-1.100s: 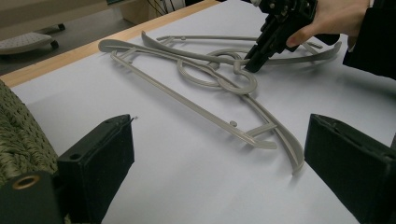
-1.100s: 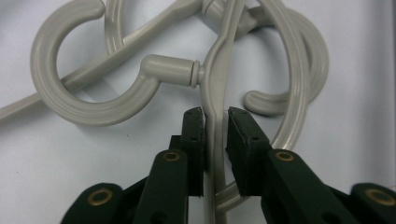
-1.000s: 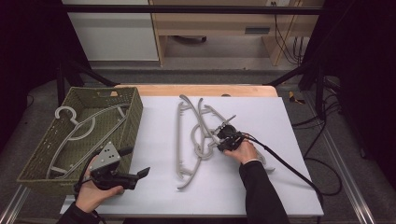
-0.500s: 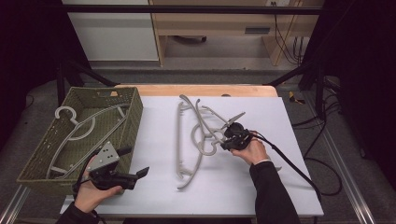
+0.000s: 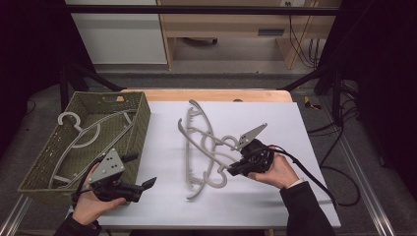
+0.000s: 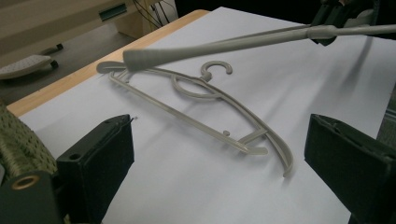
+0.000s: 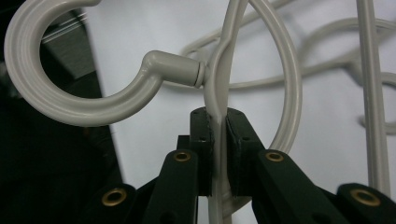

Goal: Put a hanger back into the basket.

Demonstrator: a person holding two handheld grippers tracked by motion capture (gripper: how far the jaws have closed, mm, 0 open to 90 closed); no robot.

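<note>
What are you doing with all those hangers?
A person holds a grabbing tool in each hand. The right tool is shut on a grey hanger, gripping it just below the hook and lifting it off the white table. Another grey hanger lies flat on the table. One more hanger already sits in the green basket on the left. The left tool waits open near the basket, holding nothing.
</note>
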